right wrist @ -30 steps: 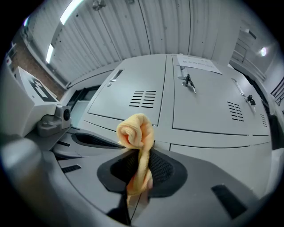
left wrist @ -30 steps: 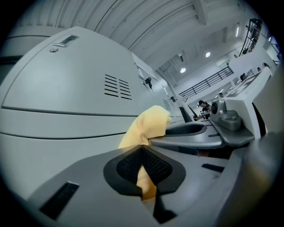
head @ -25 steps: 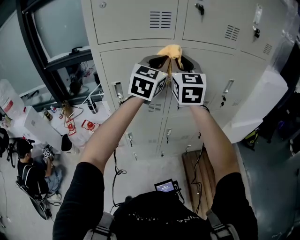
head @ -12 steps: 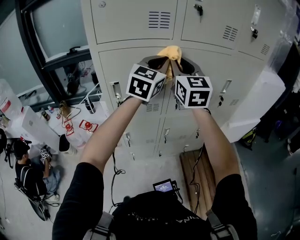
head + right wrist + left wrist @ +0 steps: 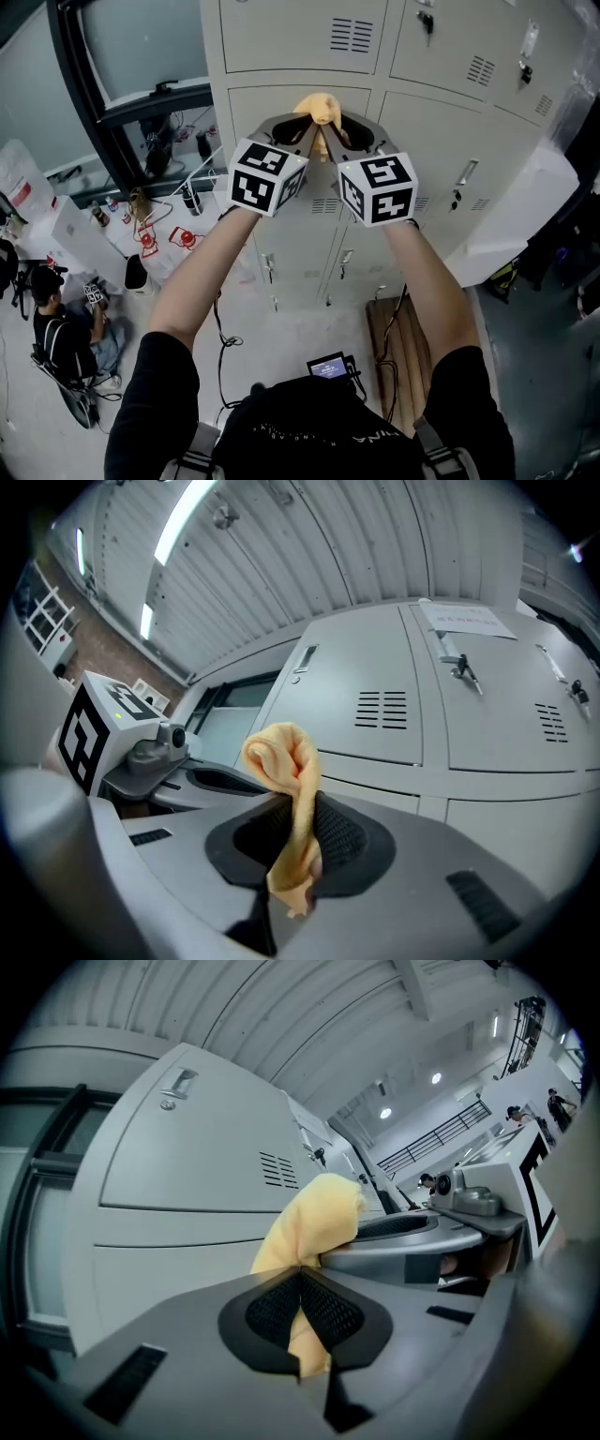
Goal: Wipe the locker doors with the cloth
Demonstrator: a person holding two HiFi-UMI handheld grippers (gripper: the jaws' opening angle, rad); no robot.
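head view: soft, light cloth [image 5: 317,107] bunched close before the locker doors [image 5: 281,42], clamped by left hand-held gripper [image 5: 300,1283] and right hand-held gripper [image 5: 298,834]; probably floppy, so grip a thick fold.

**No legible writing**

A paper sheet [image 5: 466,621] stuck to the top of a far locker door [image 5: 487,714] carries print too small to read. Pale lettering across the near backpack [image 5: 319,412] is too blurred to make out.
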